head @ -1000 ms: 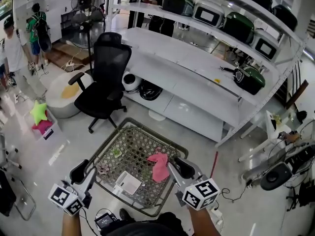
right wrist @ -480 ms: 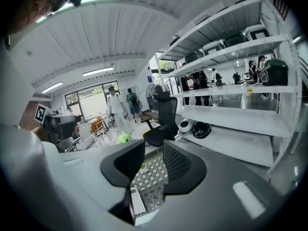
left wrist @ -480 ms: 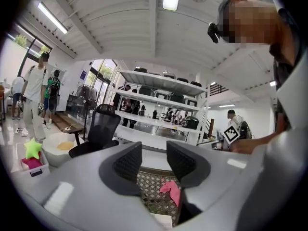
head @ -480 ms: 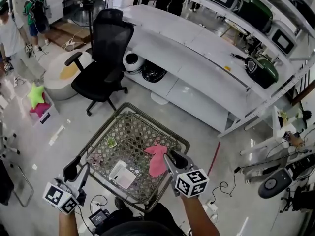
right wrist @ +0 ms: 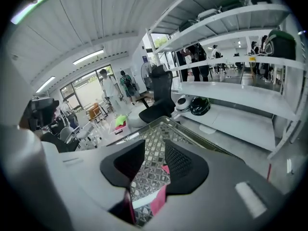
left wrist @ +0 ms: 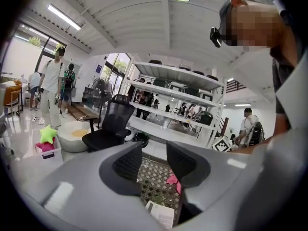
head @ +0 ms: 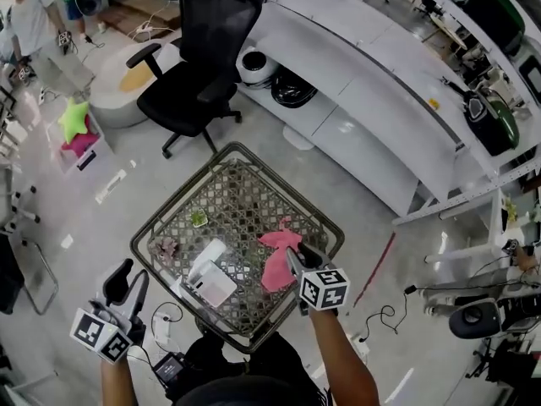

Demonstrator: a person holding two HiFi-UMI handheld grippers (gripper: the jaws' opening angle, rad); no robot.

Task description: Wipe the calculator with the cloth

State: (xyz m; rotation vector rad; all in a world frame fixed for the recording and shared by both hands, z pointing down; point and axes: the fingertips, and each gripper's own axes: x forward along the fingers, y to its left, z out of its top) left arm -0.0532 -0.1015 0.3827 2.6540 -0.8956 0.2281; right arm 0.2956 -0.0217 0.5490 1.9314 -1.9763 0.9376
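Observation:
A pink cloth (head: 275, 265) lies crumpled on the right part of a metal mesh table (head: 237, 197). A white calculator (head: 211, 279) rests on the mesh to its left. My right gripper (head: 297, 256) hangs just over the cloth's right edge, its jaws open; in the right gripper view (right wrist: 154, 150) the mesh shows through the gap and the cloth (right wrist: 159, 196) sits low beneath the jaws. My left gripper (head: 128, 279) is open and empty beyond the table's front-left corner. Through its jaws (left wrist: 154, 153) I see the cloth (left wrist: 172, 181) and the calculator (left wrist: 161, 215).
A small green item (head: 199, 218) and a pale pinkish one (head: 163, 246) lie on the mesh at the left. A black office chair (head: 199, 66) stands behind the table, a long white counter (head: 363, 74) beyond. People (head: 30, 24) stand far left. Cables (head: 385, 315) trail on the floor.
Both grippers have come down, the right one much more, onto the pink cloth's edge. The left one has sunk beside the table's front-left corner. The cloth and calculator lie unmoved.

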